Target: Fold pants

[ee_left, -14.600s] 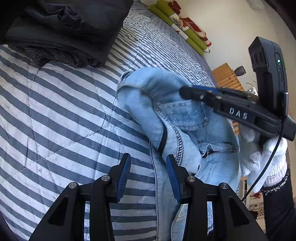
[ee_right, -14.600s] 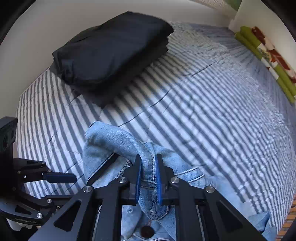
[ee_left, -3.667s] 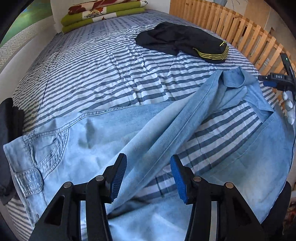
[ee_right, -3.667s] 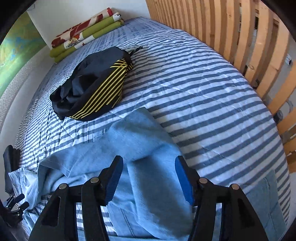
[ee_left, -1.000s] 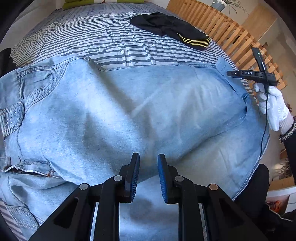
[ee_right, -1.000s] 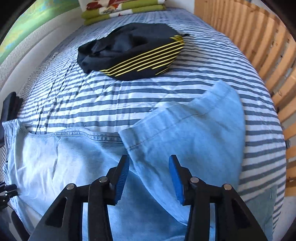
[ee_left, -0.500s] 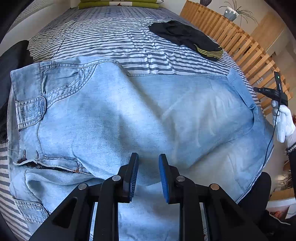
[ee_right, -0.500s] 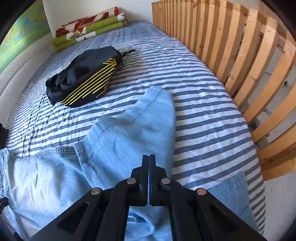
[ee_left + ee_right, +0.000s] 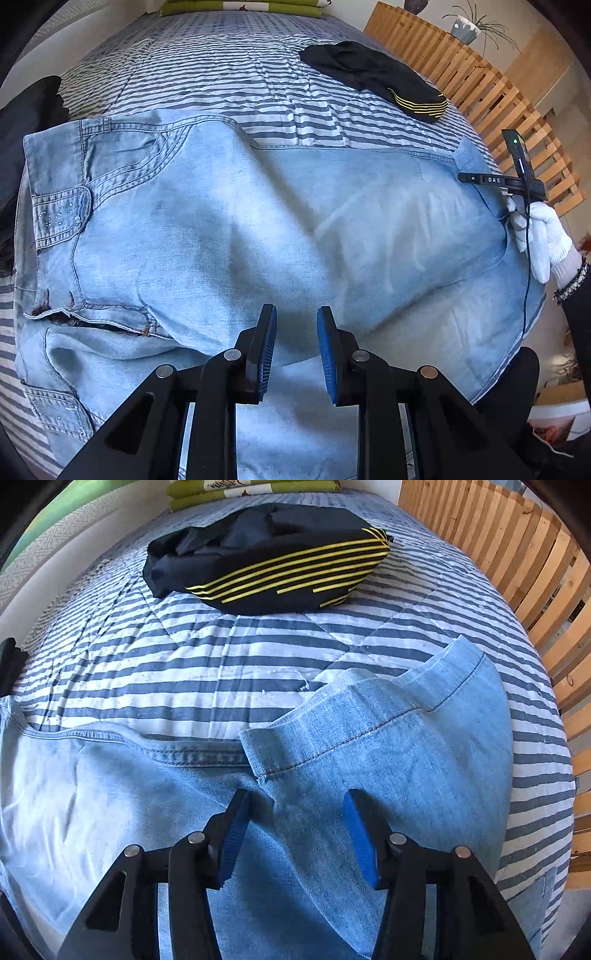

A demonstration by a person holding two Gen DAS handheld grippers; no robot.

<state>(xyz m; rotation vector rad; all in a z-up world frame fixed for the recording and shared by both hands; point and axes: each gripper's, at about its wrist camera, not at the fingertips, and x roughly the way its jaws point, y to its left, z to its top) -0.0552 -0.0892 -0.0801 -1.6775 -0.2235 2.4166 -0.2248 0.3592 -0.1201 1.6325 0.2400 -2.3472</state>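
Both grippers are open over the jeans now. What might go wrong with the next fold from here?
The top leg's hem sits skewed off the lower hem, so a fold now could lock in the misalignment. The jeans show ripples mid-leg, which may crease. The right gripper straddles a single layer, so it might lift just that; the left gripper holds nothing.
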